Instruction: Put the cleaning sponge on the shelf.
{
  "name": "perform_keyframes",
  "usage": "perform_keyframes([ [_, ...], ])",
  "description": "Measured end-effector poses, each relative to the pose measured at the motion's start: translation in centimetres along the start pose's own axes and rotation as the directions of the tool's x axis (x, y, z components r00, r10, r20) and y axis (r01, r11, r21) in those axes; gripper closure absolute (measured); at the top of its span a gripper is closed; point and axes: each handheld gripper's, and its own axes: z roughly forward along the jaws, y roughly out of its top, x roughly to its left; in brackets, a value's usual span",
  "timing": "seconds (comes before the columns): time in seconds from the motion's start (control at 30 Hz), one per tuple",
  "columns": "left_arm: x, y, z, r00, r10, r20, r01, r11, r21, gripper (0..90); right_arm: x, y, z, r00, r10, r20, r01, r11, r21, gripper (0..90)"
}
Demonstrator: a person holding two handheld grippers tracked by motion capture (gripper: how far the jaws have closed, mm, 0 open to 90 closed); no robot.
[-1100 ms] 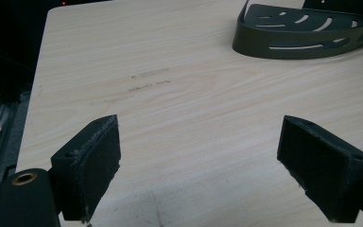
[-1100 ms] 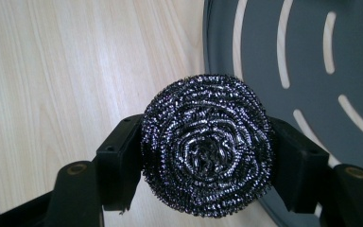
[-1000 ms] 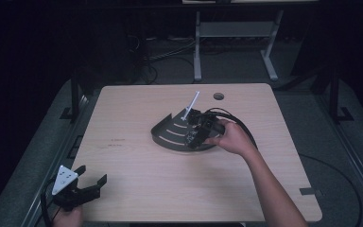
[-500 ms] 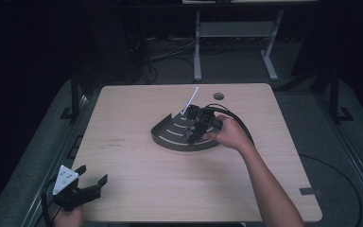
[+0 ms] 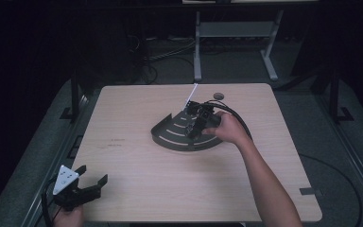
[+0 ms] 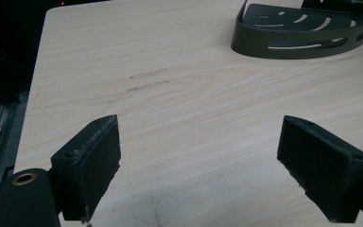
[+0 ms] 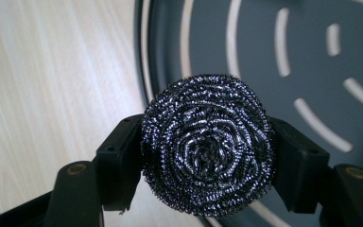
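- While clamped from both sides between the jaws of the right gripper [image 7: 207, 156], steel scourer [image 7: 207, 150] hangs over the near rim of the dark slotted tray [image 7: 312, 56], half above tray floor, half above the wooden table [image 7: 52, 85].
- Seen from the high view, right gripper [image 5: 196, 126] sits on top of the tray [image 5: 172, 137], mid-table, with the white stick [image 5: 190, 96] rising just behind.
- Round, with no long axis to line up; probably just a short push deeper over the tray, then down.
- Far nearer than the left gripper [image 5: 90, 185], parked at the near left corner, jaws wide apart, holding nothing, tray [image 6: 302, 33] well ahead.
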Motion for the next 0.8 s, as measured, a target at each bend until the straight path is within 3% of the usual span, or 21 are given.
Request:
perform_keyframes([
  [0.1, 0.0, 0.0, 0.0, 1.0000, -0.003, 0.001, 0.003, 1.0000, -0.001, 13.4, -0.7, 0.0, 0.1, 0.9996, 0.023, -0.014, -0.024, 0.999, -0.029, 33.1],
  [0.27, -0.1, 0.1, 0.2, 1.0000, 0.006, 0.005, -0.006, 1.0000, 0.001, 13.4, -1.5, 0.0, 1.4, 0.9986, 0.052, 0.010, -0.052, 0.999, -0.003, 33.1],
  [0.5, 0.0, 0.0, 0.1, 1.0000, -0.003, 0.005, 0.003, 1.0000, 0.000, 13.4, -1.8, 0.4, 3.0, 0.9986, 0.051, 0.012, -0.051, 0.999, 0.015, 33.2],
  [0.8, -0.1, 0.1, 0.2, 1.0000, 0.007, 0.001, -0.007, 1.0000, 0.005, 13.4, -2.3, 0.5, 3.4, 0.9964, 0.082, 0.022, -0.081, 0.997, -0.018, 33.1],
])
